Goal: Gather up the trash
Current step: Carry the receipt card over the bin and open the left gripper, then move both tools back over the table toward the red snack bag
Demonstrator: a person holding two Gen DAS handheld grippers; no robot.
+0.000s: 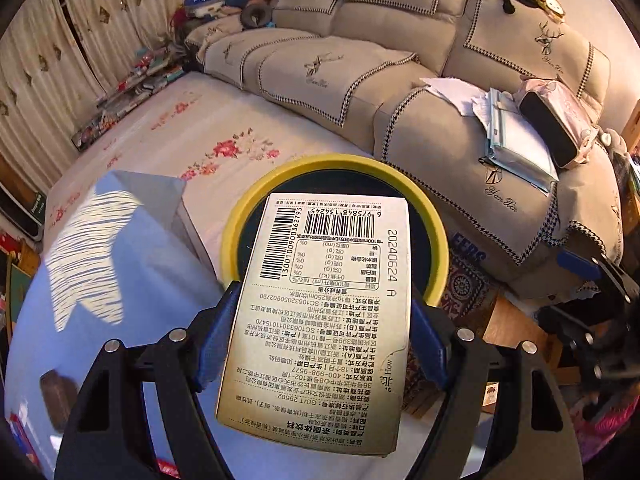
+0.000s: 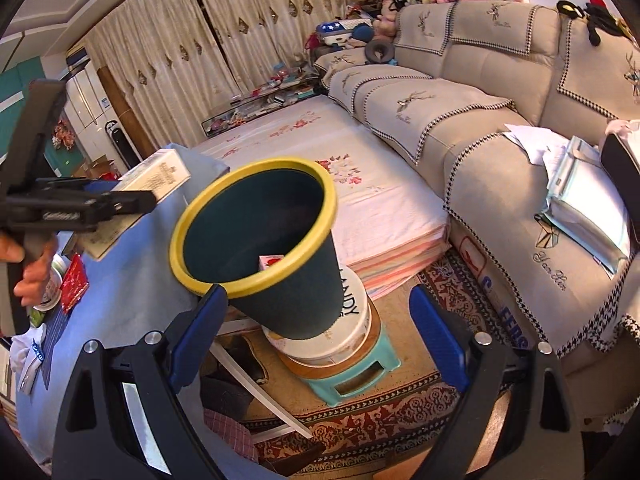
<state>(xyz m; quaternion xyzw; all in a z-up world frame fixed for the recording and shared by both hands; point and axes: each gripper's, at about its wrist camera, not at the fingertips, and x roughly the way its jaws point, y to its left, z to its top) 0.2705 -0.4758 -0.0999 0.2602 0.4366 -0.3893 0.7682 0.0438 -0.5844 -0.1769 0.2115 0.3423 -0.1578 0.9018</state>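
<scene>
My left gripper (image 1: 326, 316) is shut on a cream printed carton (image 1: 328, 312) with barcodes, held just above the near rim of the dark green bin with a yellow rim (image 1: 336, 168). The right wrist view shows the bin (image 2: 256, 232) tilted toward me on a round tin, with a small pink and red box (image 2: 272, 261) inside. The left gripper (image 2: 100, 200) and its carton (image 2: 154, 178) show at left, beside the bin's rim. My right gripper (image 2: 320, 312) is open and empty, in front of the bin.
A blue-covered table (image 2: 132, 300) on the left carries a red packet (image 2: 74, 282), a jar and papers. The bin's tin (image 2: 344, 332) stands on a teal stool (image 2: 356, 376). A floral mattress (image 2: 360, 184) and a beige sofa (image 2: 500, 120) with papers lie behind.
</scene>
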